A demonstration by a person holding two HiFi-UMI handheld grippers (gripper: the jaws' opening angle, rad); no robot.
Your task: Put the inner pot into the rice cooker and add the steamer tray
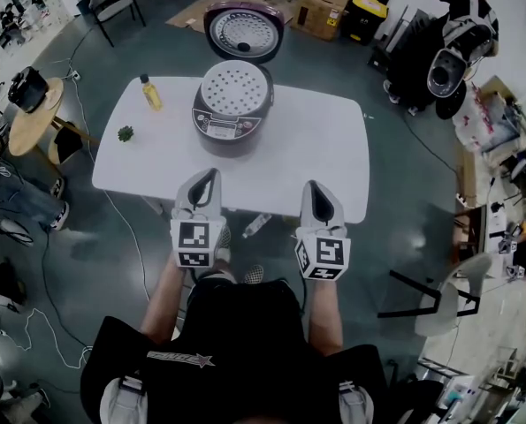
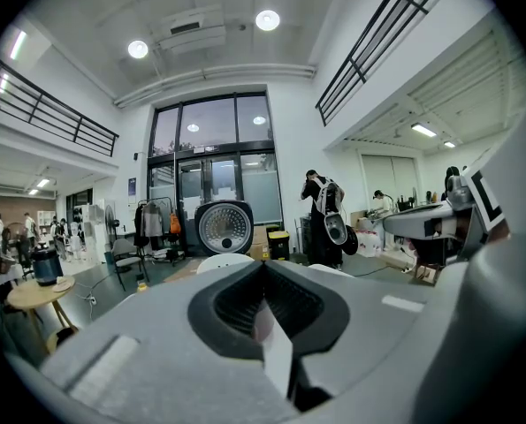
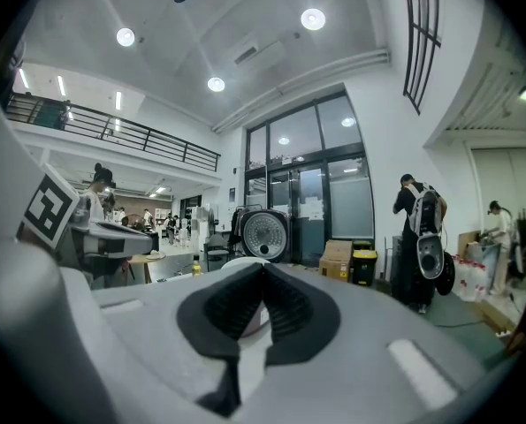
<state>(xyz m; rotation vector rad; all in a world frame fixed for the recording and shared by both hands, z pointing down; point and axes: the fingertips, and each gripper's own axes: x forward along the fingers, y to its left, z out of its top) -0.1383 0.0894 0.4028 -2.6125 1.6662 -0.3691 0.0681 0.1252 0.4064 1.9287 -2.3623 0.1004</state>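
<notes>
Left tongs [image 1: 209, 177] and right tongs [image 1: 316, 188] shut, empty; steamer tray [image 1: 234, 88] ahead looks seated in rice cooker [image 1: 230, 124], but if tilted, the raised lid [image 1: 243, 32] could jam on closing.

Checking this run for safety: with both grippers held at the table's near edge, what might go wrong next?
The lid stands open behind the rice cooker; pushing it shut could slide the cooker on the table. The upright bottle stands close on the cooker's left; a reach by the left gripper might tip it.
</notes>
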